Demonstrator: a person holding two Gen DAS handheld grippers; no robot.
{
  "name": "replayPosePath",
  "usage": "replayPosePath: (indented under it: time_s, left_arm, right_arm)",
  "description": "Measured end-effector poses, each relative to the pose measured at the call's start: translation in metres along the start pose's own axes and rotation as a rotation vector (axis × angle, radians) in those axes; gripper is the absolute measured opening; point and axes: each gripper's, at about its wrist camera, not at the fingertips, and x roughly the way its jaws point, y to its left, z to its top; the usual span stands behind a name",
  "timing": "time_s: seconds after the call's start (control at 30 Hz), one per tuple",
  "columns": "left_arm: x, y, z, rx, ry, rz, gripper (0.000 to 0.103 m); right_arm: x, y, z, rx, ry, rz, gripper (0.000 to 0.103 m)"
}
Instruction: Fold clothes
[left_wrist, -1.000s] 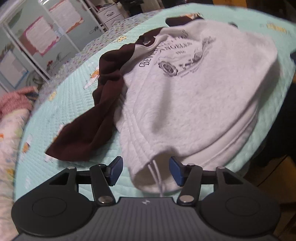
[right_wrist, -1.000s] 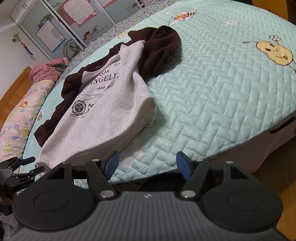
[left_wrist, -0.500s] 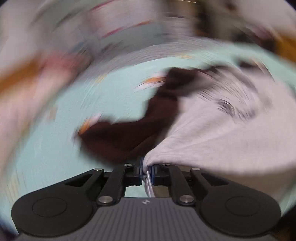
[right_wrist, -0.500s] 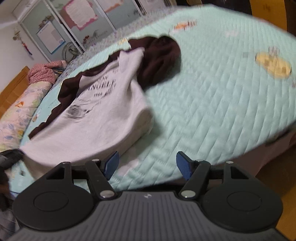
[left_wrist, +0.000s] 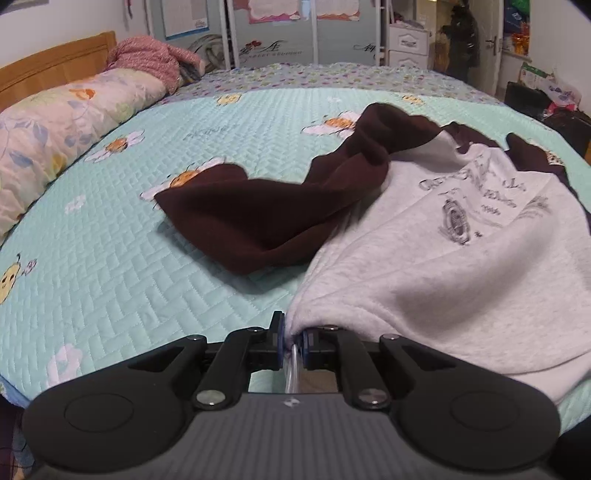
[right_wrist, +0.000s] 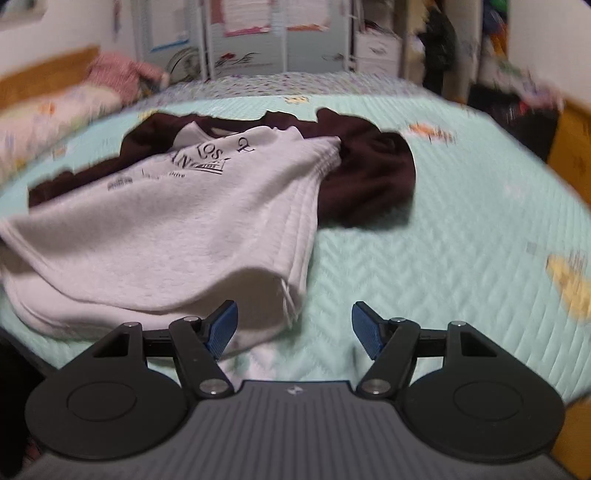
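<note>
where left gripper (left_wrist: 293, 338) pinches sweatshirt (left_wrist: 461, 258), hem hides pads.

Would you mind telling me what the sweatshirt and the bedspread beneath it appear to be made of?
The sweatshirt looks like soft cotton fleece: matte heathered grey body, dark brown sleeves, ribbed hem, limp folds. The bedspread seems a quilted woven fabric, mint, smooth with a slight sheen, stitched in a herringbone pattern with printed bees. Fibre content cannot be told.
</note>
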Motion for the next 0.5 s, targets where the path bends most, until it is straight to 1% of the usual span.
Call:
replayPosePath:
  time_s: [0.17,0.23,0.27,0.3,0.33,0.37,0.5]
  left_arm:
    - [-0.005,-0.006,0.005,0.011,-0.021,-0.009,0.009]
    - [-0.006,-0.007,0.006,0.016,-0.022,-0.006,0.009]
    - [-0.007,-0.008,0.007,0.018,-0.024,-0.005,0.009]
    - [-0.008,-0.009,0.007,0.021,-0.029,-0.003,0.009]
    - [-0.009,-0.010,0.008,0.027,-0.035,0.003,0.009]
    - [-0.010,-0.010,0.008,0.033,-0.041,0.010,0.009]
    - [-0.008,-0.017,0.004,0.099,-0.039,0.049,0.010]
  right_arm:
    - [0.017,0.019,0.005,-0.207,-0.052,-0.109,0.069]
    - [0.024,0.026,0.007,-0.290,-0.072,-0.153,0.067]
    - [0.023,0.031,0.008,-0.333,-0.097,-0.164,0.064]
    - [0.022,0.035,0.009,-0.376,-0.125,-0.172,0.051]
    - [0.017,0.030,0.011,-0.343,-0.140,-0.170,0.024]
    - [0.012,0.023,0.014,-0.291,-0.151,-0.166,0.007]
    - [-0.011,-0.005,0.027,-0.082,-0.196,-0.147,0.008]
